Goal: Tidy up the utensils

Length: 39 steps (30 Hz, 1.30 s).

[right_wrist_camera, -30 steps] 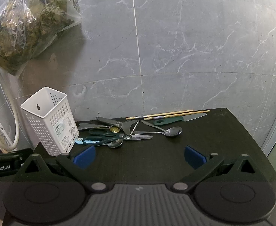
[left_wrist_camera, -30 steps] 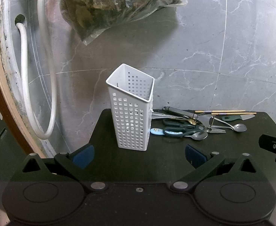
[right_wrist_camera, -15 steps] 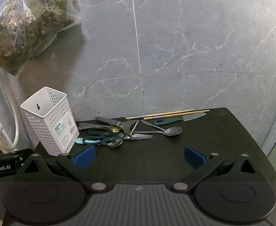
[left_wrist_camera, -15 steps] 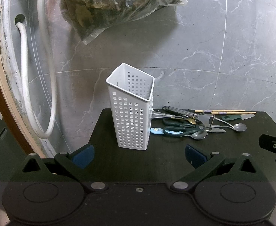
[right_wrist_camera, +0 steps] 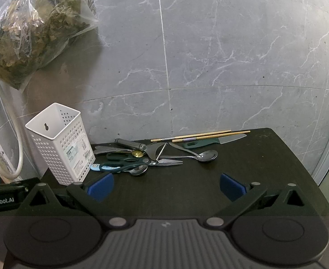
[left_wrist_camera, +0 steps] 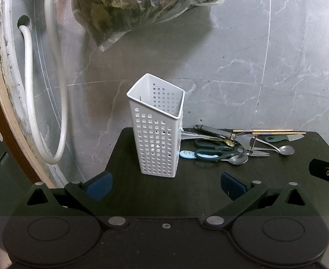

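A white perforated utensil holder (left_wrist_camera: 158, 130) stands upright at the back left of the black table (left_wrist_camera: 198, 192); it also shows in the right wrist view (right_wrist_camera: 62, 143) and looks empty. Right of it lies a pile of utensils: green-handled scissors (right_wrist_camera: 128, 162), spoons (right_wrist_camera: 205, 155), a peeler (right_wrist_camera: 142, 146), chopsticks (right_wrist_camera: 200, 134) and a green-handled knife (right_wrist_camera: 211, 141). My left gripper (left_wrist_camera: 165, 185) is open and empty, just in front of the holder. My right gripper (right_wrist_camera: 166, 186) is open and empty, in front of the pile.
A grey marble wall (right_wrist_camera: 231, 56) stands right behind the table. A plastic bag of dried greens (left_wrist_camera: 139, 2) hangs above the holder. White hoses (left_wrist_camera: 59, 103) hang at the left. The right gripper's body shows at the left wrist view's right edge (left_wrist_camera: 328, 174).
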Motion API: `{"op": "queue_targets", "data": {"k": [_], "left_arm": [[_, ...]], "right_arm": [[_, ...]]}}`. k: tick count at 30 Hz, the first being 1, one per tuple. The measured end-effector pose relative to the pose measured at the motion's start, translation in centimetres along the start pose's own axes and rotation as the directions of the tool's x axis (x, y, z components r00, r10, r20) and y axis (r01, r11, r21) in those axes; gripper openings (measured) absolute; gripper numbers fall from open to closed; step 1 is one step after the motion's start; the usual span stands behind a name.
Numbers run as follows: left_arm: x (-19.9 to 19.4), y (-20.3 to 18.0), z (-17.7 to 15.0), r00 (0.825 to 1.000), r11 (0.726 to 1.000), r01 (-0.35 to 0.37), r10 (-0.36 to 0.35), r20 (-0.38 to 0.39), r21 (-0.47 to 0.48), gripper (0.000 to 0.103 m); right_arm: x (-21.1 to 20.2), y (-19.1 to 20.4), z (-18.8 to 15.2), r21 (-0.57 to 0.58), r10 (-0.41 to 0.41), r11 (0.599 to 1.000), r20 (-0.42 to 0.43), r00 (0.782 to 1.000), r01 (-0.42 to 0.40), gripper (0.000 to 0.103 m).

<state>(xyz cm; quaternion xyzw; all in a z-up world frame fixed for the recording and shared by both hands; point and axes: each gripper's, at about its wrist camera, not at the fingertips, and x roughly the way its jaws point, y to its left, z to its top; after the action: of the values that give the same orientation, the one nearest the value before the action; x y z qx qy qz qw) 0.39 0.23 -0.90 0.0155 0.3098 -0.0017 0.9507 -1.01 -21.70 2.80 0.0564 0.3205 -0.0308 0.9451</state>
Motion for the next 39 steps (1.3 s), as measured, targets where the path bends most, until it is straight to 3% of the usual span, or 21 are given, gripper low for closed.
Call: {"op": "queue_targets", "data": {"k": [12,17,23,27,33,37,39], "left_arm": [[0.7,0.1,-0.1,1.0,1.0,-0.01,0.01,0.001,0.0,0.102],[3.0,0.5,-0.2,0.992,0.999,-0.019,0.015,0.126,0.032,0.102],[8.3,1.1,1.1,0.981,0.996,-0.031,0.016,0.191,0.079,0.102],[11.4,1.9,1.9,0.967,0.992,-0.073,0.044,0.251,0.108,0.102],[13.8,2.1,3.1,0.942,0.981,-0.085,0.023,0.335,0.172,0.102],[13.7,1.6,2.7,0.928,0.972,-0.073,-0.016,0.372,0.223,0.085],[13.8,1.4,2.5,0.922,0.971,-0.092,-0.001,0.387,0.22,0.085]], "right_arm": [[0.3,0.1,-0.2,0.006,-0.012,1.0,-0.013,1.0,0.012,0.103],[0.3,0.2,-0.8,-0.016,-0.041,0.999,-0.042,0.998,0.04,0.103],[-0.3,0.5,-2.6,-0.064,-0.129,0.99,-0.106,0.986,0.122,0.103],[-0.5,0.7,-3.9,-0.045,-0.182,0.983,-0.137,0.974,0.177,0.103],[-0.8,1.9,-5.5,-0.01,-0.191,0.981,-0.16,0.968,0.191,0.103],[-0.8,2.7,-5.8,-0.022,-0.162,0.987,-0.17,0.972,0.161,0.103],[-0.6,2.9,-5.7,-0.026,-0.126,0.992,-0.166,0.978,0.123,0.103]]}}
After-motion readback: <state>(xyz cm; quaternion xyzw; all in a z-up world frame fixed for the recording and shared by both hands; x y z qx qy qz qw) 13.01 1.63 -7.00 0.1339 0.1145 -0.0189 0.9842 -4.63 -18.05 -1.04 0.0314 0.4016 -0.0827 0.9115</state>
